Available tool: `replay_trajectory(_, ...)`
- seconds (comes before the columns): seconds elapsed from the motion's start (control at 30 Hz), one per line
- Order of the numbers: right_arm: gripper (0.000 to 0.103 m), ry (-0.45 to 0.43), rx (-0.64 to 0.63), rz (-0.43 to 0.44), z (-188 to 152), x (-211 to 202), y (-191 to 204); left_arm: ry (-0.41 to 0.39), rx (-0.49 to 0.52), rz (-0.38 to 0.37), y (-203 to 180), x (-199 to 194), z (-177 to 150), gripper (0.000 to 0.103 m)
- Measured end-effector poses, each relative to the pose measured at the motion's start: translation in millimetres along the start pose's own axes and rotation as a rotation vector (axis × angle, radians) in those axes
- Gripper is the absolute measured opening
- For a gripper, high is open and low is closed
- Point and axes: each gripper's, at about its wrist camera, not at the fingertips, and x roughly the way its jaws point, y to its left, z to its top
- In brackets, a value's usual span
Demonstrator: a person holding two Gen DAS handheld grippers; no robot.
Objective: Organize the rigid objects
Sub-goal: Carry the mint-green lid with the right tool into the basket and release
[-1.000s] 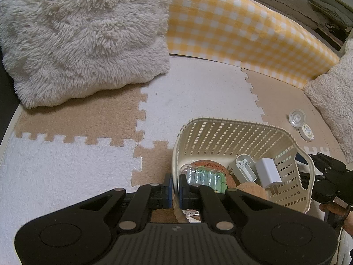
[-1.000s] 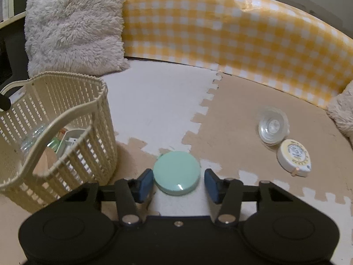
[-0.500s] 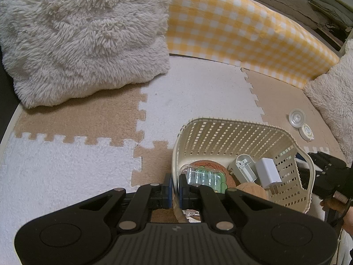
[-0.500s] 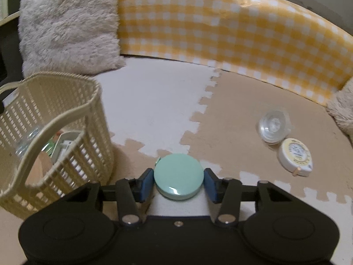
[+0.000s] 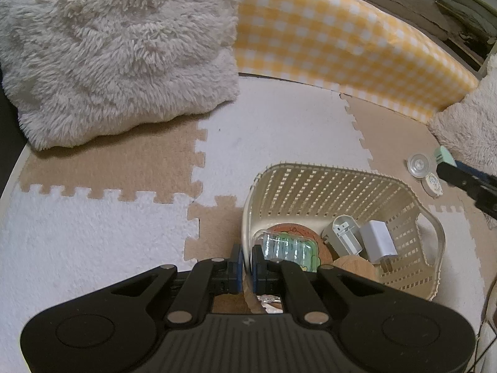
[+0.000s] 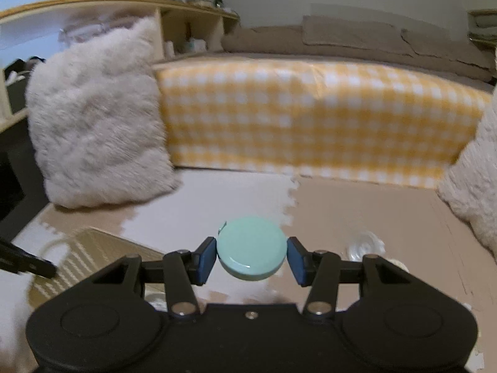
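My left gripper (image 5: pixel 246 262) is shut on the near rim of the cream slatted basket (image 5: pixel 335 183). The basket holds a clear green case (image 5: pixel 289 248), a grey part (image 5: pixel 343 237), a white charger (image 5: pixel 377 244) and round cork and wooden pieces. My right gripper (image 6: pixel 251 256) is shut on a mint green round disc (image 6: pixel 251 251) and holds it lifted above the mat, to the right of the basket (image 6: pixel 93 255). The disc also shows in the left wrist view (image 5: pixel 442 155). A clear round lid (image 5: pixel 417 163) and a white tape measure (image 5: pixel 431 183) lie on the mat right of the basket.
Foam puzzle mat in white and tan covers the floor (image 5: pixel 124 168). A fluffy white pillow (image 5: pixel 108 46) lies at the back left, another (image 5: pixel 472 118) at the right. A yellow checked bolster (image 5: pixel 341 43) runs along the back.
My right gripper closed on the mint disc and lifted it off the mat, tilting upward. The left gripper and basket have not moved.
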Motion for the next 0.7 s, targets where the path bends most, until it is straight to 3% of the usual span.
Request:
replay_trajectory(0.2,0.051,0.031,-0.038,0.104,9,-8,40,0.002,0.002,-0.003,1,0,0,0.006)
replay_trajectory(0.4,0.051,0.140,-0.040,0.195,8,9,78,0.003,0.008,-0.001,0,0,1,0.006)
replay_trajectory(0.7,0.051,0.339,-0.084,0.174,3,53,116,0.008,0.009,-0.008,0,1,1,0.006)
